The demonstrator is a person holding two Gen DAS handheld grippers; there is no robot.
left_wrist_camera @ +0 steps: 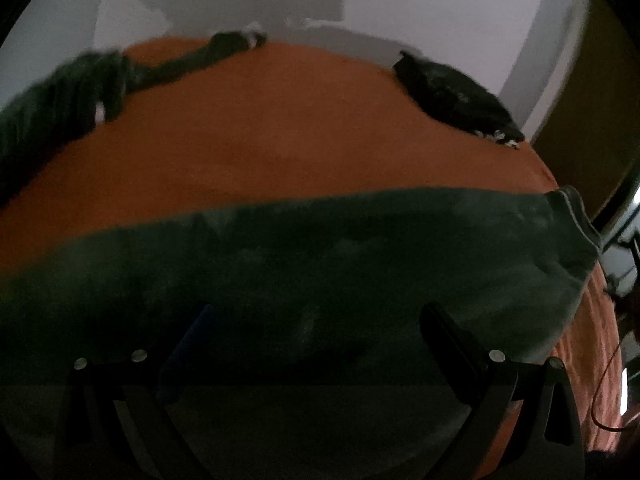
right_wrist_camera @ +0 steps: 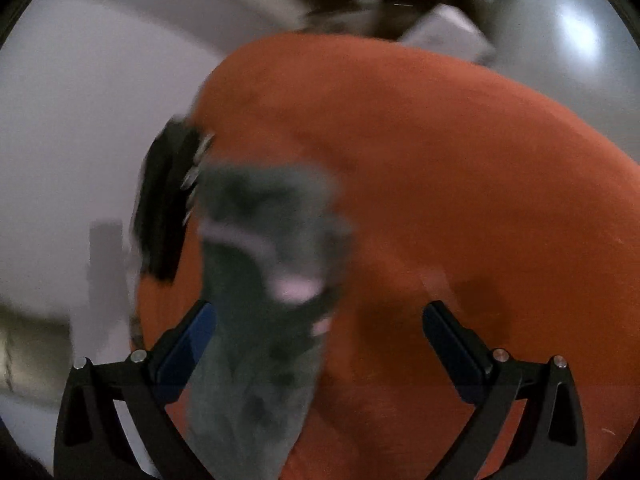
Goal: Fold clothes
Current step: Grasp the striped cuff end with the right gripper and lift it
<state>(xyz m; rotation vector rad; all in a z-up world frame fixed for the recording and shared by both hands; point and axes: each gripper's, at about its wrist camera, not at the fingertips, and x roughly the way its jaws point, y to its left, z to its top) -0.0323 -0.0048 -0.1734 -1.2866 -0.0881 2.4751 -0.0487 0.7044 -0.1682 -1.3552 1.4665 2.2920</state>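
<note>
Sweatshirt [left_wrist_camera: 320, 248], dark green-grey, lies on the orange bed [left_wrist_camera: 280, 136] right ahead of my left claw [left_wrist_camera: 316, 344], its long axis running side to side across the claw's line, one end off past my left finger, the other ending in a ribbed, pale-edged opening [left_wrist_camera: 576, 216] far out beyond my right finger. Left claw is released, fingers spread wide, nothing between them; cloth sits under and just ahead of the tips, can't tell if touching.

Right claw [right_wrist_camera: 320, 340] also released and empty. From it the same garment [right_wrist_camera: 260, 320] runs the other way: lengthwise, straight ahead along the claw's axis, passing between the fingers but hard against my left finger [right_wrist_camera: 188, 344], well clear of the right one [right_wrist_camera: 452, 344]. Pale lining or label [right_wrist_camera: 296, 288] shows just ahead of the tips. View is blurred, so edges are rough.

Judgement: right claw sits at an end of the piece, left claw at the middle of a long side. Right is nearer a grabbable end; it would need to shift toward its own left to centre on the cloth before closing.

Other dark clothes lie far ahead: a heap ahead-left [left_wrist_camera: 68, 92] and a folded black piece ahead-right [left_wrist_camera: 452, 96] of the left claw, both well apart from the sweatshirt.
</note>
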